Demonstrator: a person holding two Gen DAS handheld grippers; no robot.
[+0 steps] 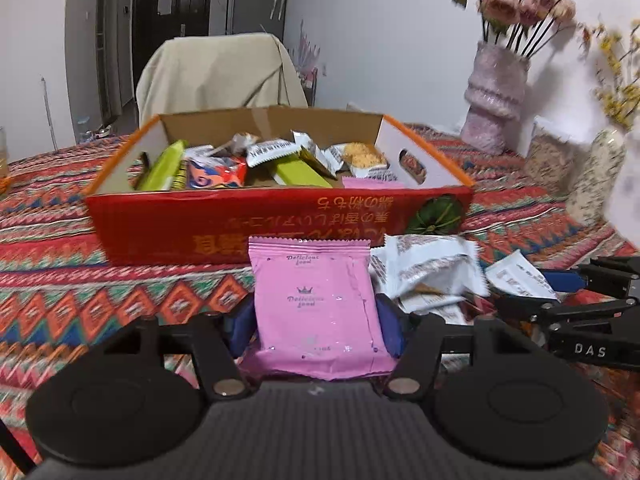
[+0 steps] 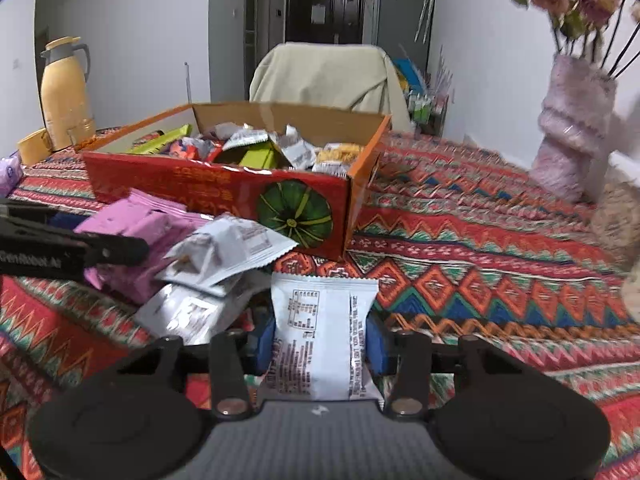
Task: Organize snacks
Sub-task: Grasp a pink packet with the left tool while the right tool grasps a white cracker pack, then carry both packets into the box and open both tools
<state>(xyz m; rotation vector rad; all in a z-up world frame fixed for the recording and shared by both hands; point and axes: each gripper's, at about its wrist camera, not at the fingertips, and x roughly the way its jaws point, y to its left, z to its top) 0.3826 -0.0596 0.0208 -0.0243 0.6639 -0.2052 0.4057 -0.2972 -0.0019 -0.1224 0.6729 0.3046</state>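
A pink snack packet (image 1: 316,308) stands upright between the blue pads of the left gripper (image 1: 316,328), clamped there; a white snack packet (image 2: 324,332) is pinched likewise in the right gripper (image 2: 322,344); more packets (image 2: 224,256) lie heaped just before the red box (image 2: 216,188) of snacks on the patterned tablecloth (image 2: 480,260).

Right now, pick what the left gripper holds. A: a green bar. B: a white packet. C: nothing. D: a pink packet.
D: in the left wrist view the left gripper has its blue pads pressed on both sides of the pink packet, in front of the red box.
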